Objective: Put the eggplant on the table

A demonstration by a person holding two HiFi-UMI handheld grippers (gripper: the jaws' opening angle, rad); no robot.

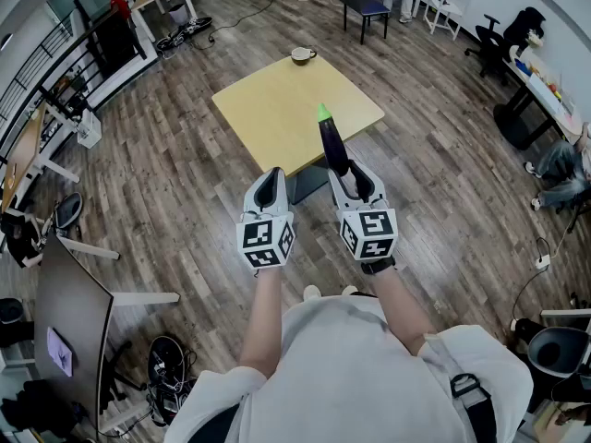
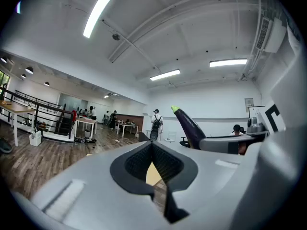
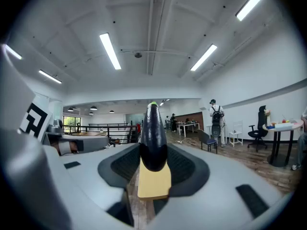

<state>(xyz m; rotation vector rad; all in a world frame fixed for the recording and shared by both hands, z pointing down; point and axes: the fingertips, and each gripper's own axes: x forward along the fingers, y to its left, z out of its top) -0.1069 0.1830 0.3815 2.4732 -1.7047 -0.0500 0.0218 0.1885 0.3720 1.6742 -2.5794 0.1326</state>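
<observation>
A dark purple eggplant (image 1: 332,141) with a green stem tip sticks out forward from my right gripper (image 1: 355,182), which is shut on its blunt end. In the right gripper view the eggplant (image 3: 153,137) sits clamped between the two dark pads, pointing away and slightly up. It hangs over the near edge of the square wooden table (image 1: 277,109). My left gripper (image 1: 270,189) is held level beside the right one, its jaws nearly together with nothing between them. The left gripper view shows the eggplant (image 2: 188,126) off to the right.
A small bowl (image 1: 302,55) sits at the table's far corner. A dark chair (image 1: 360,5) stands beyond the table. Desks, office chairs and cables line the room's edges; a monitor (image 1: 69,340) stands at my near left. Several people stand far off.
</observation>
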